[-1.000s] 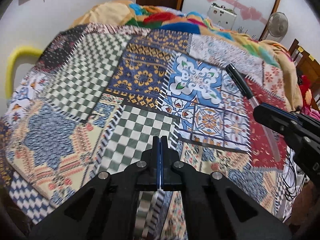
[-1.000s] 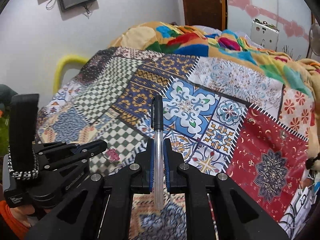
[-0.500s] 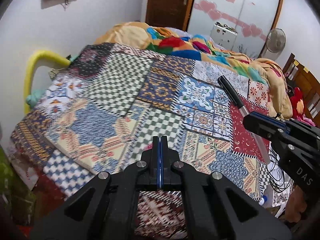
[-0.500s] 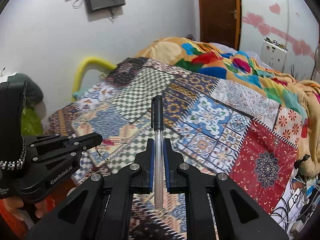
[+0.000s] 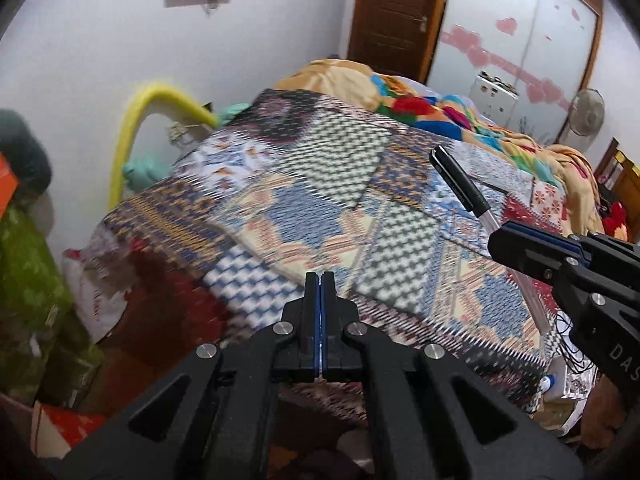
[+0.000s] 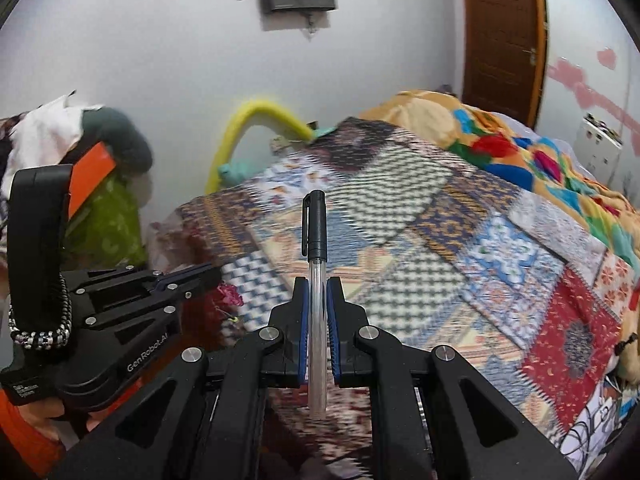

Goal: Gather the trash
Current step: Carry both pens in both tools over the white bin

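My right gripper [image 6: 317,286] is shut on a pen [image 6: 315,240] with a clear barrel and a black cap, which points forward and up over the near end of a bed. The pen also shows in the left wrist view [image 5: 460,184], with the right gripper [image 5: 516,248] at the right. My left gripper [image 5: 320,280] is shut and empty, above the bed's near edge. It also shows in the right wrist view [image 6: 208,272], to the left of the pen.
A patchwork quilt [image 5: 340,216] covers the bed, with a colourful blanket [image 5: 420,100] piled at its far end. A yellow curved tube [image 5: 136,120] stands by the white wall. Green cloth [image 5: 28,280] and clutter lie at the left. Cables [image 5: 568,344] hang at the bed's right corner.
Both grippers have drawn back from the bed and turned left; the wall, yellow tube and left-side clutter have come into view. The pen stays clamped in the right gripper.
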`<state>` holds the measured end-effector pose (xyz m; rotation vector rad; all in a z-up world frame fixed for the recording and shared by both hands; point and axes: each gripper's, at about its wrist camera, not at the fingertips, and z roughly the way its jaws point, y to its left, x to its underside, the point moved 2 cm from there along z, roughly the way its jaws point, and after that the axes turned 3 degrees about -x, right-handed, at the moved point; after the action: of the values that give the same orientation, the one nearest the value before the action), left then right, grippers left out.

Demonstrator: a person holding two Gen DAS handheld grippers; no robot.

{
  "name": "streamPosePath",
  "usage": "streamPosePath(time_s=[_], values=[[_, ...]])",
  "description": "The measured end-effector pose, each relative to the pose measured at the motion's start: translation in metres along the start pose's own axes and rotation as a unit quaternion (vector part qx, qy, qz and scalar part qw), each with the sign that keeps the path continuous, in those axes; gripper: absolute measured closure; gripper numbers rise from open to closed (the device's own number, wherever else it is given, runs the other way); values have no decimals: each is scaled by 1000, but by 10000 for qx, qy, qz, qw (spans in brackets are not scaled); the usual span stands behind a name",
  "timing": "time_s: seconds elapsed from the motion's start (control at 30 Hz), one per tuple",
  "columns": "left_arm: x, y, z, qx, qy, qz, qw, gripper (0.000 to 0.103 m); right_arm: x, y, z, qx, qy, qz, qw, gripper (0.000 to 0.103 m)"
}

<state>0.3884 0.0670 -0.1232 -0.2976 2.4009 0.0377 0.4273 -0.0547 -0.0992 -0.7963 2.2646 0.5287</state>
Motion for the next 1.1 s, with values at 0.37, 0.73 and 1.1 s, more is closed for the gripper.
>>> streamPosePath(time_s=[0.37, 0.73, 1.1], values=[[55, 93, -43, -439, 116, -461, 9979, 103, 17, 98, 20, -524, 272, -508, 9970, 95], [110, 157, -36, -659, 596, -803, 9928, 103, 48, 165, 69, -826, 889, -808, 9893, 95], [170, 197, 30, -576, 1431, -1197, 9807, 103, 97, 189, 156, -949, 2075, -953, 9689, 95]])
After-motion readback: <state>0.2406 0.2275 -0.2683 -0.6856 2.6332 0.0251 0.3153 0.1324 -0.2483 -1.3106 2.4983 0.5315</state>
